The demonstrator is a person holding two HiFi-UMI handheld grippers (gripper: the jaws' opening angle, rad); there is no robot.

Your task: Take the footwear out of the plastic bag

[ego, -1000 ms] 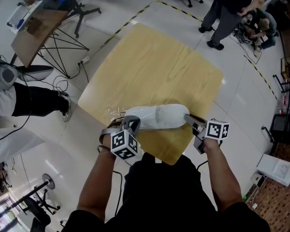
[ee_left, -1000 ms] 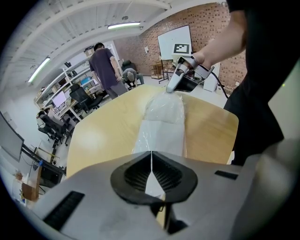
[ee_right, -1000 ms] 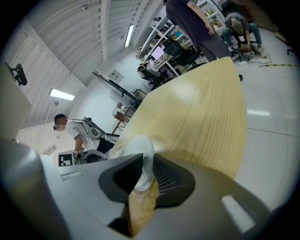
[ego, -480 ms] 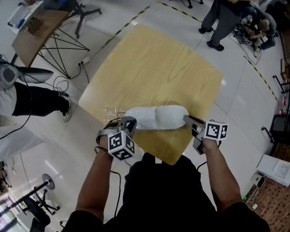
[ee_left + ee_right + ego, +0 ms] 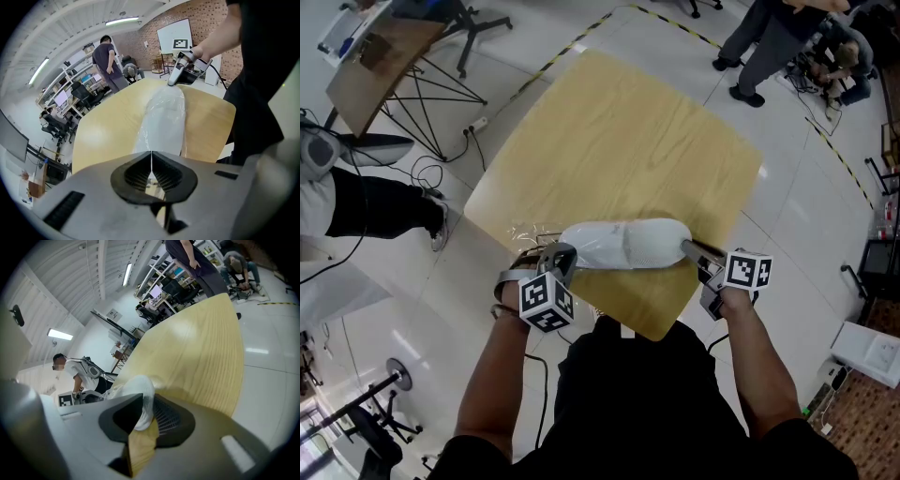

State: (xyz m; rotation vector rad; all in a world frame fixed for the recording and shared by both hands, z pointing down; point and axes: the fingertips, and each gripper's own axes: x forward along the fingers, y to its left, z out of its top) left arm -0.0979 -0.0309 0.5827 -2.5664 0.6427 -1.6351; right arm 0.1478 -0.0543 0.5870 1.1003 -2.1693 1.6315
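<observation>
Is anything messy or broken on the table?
Nothing is spilled or broken. The white shoe lies on the table inside its clear bag. The left gripper pinches the bag's loose end, and the right gripper grips the shoe's other end.

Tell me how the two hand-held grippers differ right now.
Jaws: the left hand-held gripper has its jaws pressed flat together, while the right hand-held gripper has them partly apart.
Hold: the left pinches only the thin film of the bag, and the right clamps the thick end of the shoe.
Shared: both hold opposite ends of one bundle lying on the table.
</observation>
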